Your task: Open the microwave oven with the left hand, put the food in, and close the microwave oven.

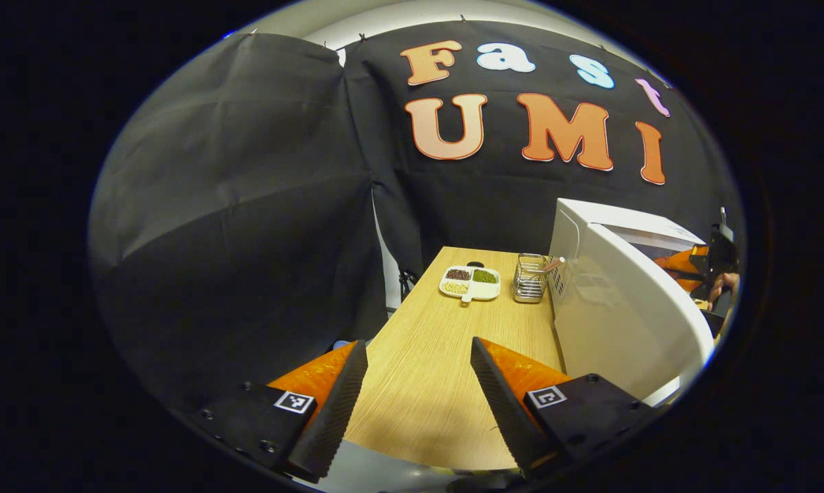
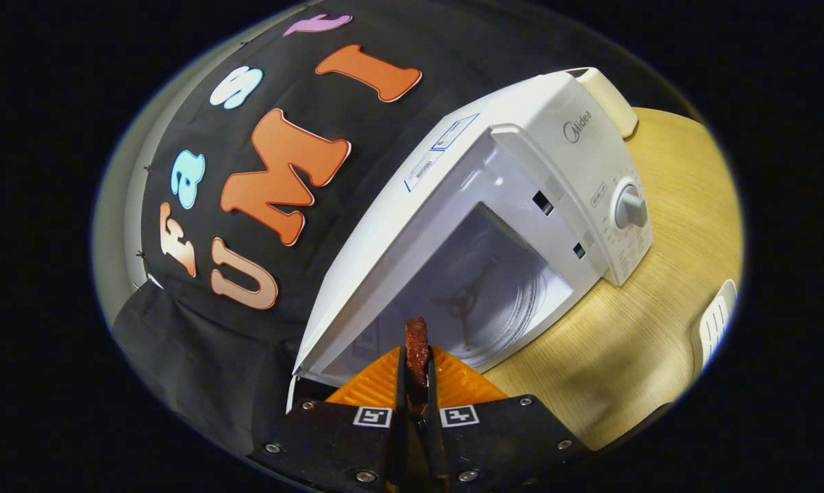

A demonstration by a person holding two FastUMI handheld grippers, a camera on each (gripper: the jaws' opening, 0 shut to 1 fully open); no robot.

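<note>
The light wood-grain counter (image 1: 425,370) carries a white microwave oven (image 2: 521,205) on its right side. At the far end, a divided white dish (image 1: 471,283) lies just left of a wire basket (image 1: 529,279), which stands beside the oven.

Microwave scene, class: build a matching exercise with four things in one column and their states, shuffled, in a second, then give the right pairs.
Things:
1. microwave door
2. left gripper
3. right gripper
4. divided dish

States:
A. shut on a piece of food
B. resting on the table, holding beans
C. swung open
D. open, holding nothing

Pairs: 1-C, 2-D, 3-A, 4-B
</note>
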